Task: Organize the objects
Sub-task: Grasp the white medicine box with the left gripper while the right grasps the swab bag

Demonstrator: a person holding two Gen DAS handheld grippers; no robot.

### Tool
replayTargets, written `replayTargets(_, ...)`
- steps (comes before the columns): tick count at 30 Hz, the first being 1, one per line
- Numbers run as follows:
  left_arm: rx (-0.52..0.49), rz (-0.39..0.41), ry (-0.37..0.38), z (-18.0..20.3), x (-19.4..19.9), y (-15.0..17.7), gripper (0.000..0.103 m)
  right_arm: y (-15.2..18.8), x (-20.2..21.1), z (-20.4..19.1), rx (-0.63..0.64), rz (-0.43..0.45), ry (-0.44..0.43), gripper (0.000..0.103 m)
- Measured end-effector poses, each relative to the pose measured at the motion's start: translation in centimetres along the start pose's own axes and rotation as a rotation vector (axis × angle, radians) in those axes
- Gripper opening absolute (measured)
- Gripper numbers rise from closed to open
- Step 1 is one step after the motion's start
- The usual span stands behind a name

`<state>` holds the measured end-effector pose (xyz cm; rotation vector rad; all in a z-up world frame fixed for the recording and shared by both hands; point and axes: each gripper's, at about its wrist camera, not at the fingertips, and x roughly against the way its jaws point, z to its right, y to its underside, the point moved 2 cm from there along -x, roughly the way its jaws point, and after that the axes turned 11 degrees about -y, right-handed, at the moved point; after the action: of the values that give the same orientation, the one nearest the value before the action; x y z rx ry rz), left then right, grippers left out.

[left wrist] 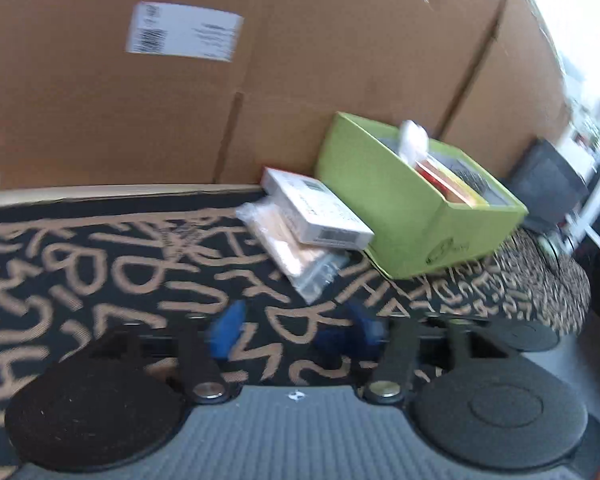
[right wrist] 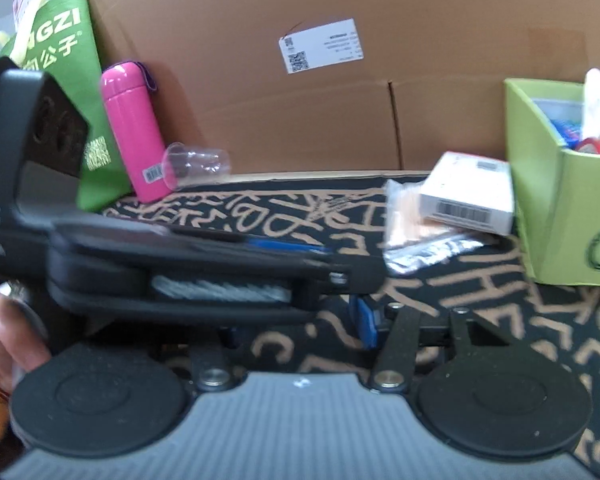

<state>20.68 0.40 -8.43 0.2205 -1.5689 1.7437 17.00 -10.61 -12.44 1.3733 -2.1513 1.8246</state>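
One green open-top box (left wrist: 412,216) sits right of centre in the left wrist view, holding red and white items too blurred to name. Just beside it, one white barcoded carton (left wrist: 316,208) lies on one clear packet (left wrist: 288,248). Only the right wrist view shows one pink bottle (right wrist: 134,132), one clear plastic cup (right wrist: 196,162) and one green bag (right wrist: 76,92) at upper left. Left gripper (left wrist: 296,330): jaws spread, nothing between. Right gripper (right wrist: 296,320): half hidden by the other tool; state cannot be told.
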Motion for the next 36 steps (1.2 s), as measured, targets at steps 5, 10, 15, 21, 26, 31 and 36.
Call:
replayTargets(5, 0.133, 0.03, -0.012, -1.3, 0.3, -2.5, 0.073, -1.5, 0.6, 0.2, 0.067, 0.044, 0.166, 0.059)
replayTargets(10, 0.248, 0.063, -0.061, -2.9, 1.1, -3.6, 0.075, -3.3, -3.7, 0.1, 0.221, -0.037, 0.268, 0.059)
replayTargets(15, 0.262, 0.032, -0.101, -4.1, 1.3, -2.7, 0.075, -3.1, -5.8, 0.3, 0.286, -0.073, 0.336, 0.023)
replayTargets(21, 0.275, 0.004, -0.083, -3.9, 0.7, -2.4, 0.075, -1.7, -3.2, -0.5, 0.302, -0.057, 0.276, 0.01)
replayTargets(26, 0.227, -0.003, -0.049, -1.7, -0.1, -3.1, 0.075, 1.2, 0.8, -2.6, 0.334, -0.089, 0.173, 0.01)
replayTargets(31, 0.074, -0.012, -0.065, 2.7, -2.7, -4.1, 0.078, 3.8, 4.7, -3.8, 0.324, -0.09, 0.171, 0.01)
replayTargets(36, -0.027, -0.075, -0.1, 5.5, -6.9, -4.4, 0.078, 4.2, 7.6, -2.1, 0.228, -0.064, 0.213, 0.01)
